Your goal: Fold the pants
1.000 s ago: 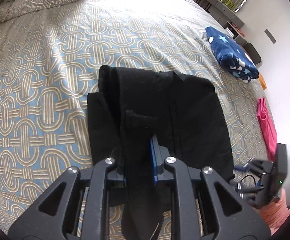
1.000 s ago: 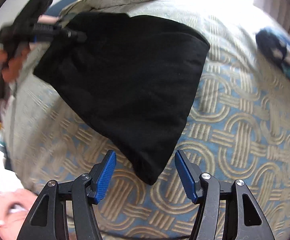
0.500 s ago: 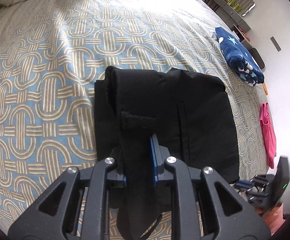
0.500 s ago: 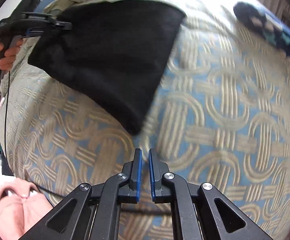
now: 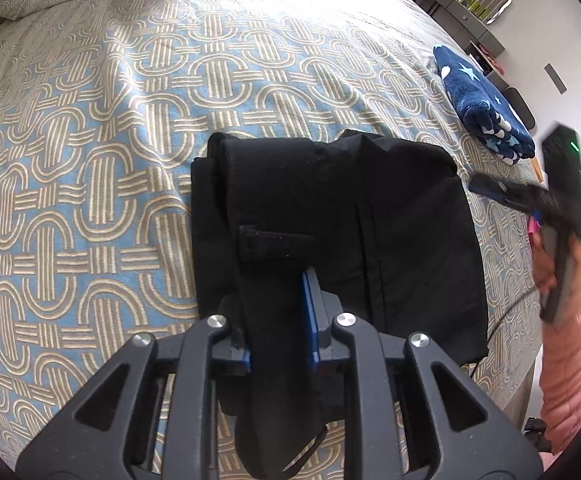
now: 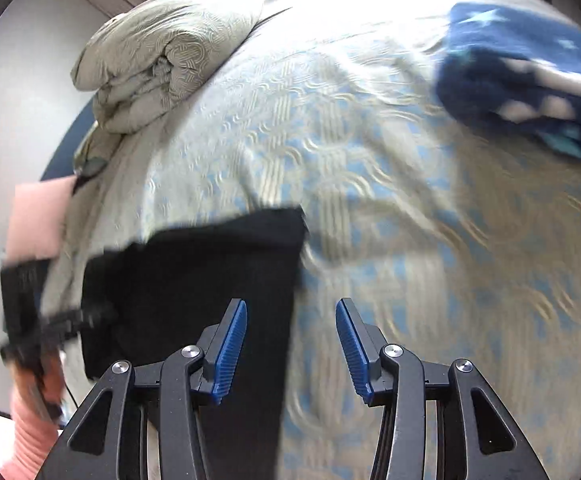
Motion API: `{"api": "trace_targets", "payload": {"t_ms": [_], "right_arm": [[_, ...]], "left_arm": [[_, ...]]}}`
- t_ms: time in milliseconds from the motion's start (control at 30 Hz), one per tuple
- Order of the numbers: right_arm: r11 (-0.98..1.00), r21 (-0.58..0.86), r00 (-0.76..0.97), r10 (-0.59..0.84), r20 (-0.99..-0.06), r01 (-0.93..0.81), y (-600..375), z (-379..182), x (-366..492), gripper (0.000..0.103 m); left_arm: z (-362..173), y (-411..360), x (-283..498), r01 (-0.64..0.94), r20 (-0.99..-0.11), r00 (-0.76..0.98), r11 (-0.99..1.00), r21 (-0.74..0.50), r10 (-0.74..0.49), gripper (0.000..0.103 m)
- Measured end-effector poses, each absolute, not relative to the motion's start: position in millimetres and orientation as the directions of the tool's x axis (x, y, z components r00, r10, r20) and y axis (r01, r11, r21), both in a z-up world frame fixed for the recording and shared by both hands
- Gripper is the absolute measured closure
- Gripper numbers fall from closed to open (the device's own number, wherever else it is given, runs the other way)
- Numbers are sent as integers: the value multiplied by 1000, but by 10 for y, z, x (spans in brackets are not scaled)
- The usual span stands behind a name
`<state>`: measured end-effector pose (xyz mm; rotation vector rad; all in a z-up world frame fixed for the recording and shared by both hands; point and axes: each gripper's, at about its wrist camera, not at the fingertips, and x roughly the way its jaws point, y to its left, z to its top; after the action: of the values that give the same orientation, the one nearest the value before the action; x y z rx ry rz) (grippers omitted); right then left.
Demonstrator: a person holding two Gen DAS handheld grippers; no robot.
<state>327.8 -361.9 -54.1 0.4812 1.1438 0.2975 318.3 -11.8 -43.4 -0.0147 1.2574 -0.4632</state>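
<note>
- Bedspread [image 5: 90,128]: blue ground with beige interlocking loops; covers the bed across both views; bears every item below
- Rolled duvet [image 6: 162,52]: pale beige; bunched at the far left of the bed in the right wrist view
- Left gripper [image 5: 278,320]: blue pads drawn narrow and clamped on a band of black cloth that runs between them; seen small and blurred at the left edge of the right wrist view, held in a hand with a pink sleeve [image 6: 30,436]
- Black pants [image 5: 330,224]: folded into a rough rectangle lying flat on the bedspread, near the bed's close edge; one strip rises from the bundle into the left gripper
- Right gripper [image 6: 290,344]: jaws have just been opening and now stand well apart; nothing between the pads; the pants' edge lies under its left finger [image 6: 230,344]; bare bedspread shows in the gap; the view is motion-blurred
- Navy star blanket [image 5: 486,108]: folded; at the right side of the bed, apart from the pants
</note>
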Motion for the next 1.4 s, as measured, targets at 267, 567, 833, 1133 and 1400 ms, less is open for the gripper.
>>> {"api": "trace_targets", "payload": {"t_ms": [267, 567, 833, 1133, 1400], "right_arm": [[716, 688, 327, 626, -707, 117, -3588, -993, 3731, 89], [550, 830, 356, 760, -544, 96, -3703, -1110, 4004, 88], [534, 843, 495, 752, -434, -72, -4043, -689, 3822, 90], [611, 788, 217, 761, -611, 76, -3846, -997, 3943, 69], [543, 829, 320, 767, -556, 138, -3762, -989, 4186, 94]], "left_arm": [[-471, -119, 3236, 347, -914, 210, 900, -262, -347, 80], [-626, -60, 3321, 309, -916, 194, 908, -284, -352, 76], [-702, -44, 3379, 298, -922, 171, 910, -288, -348, 70], [-748, -139, 3394, 300, -930, 177, 917, -261, -322, 66], [-778, -142, 3402, 303, -927, 175, 914, -270, -331, 65]]}}
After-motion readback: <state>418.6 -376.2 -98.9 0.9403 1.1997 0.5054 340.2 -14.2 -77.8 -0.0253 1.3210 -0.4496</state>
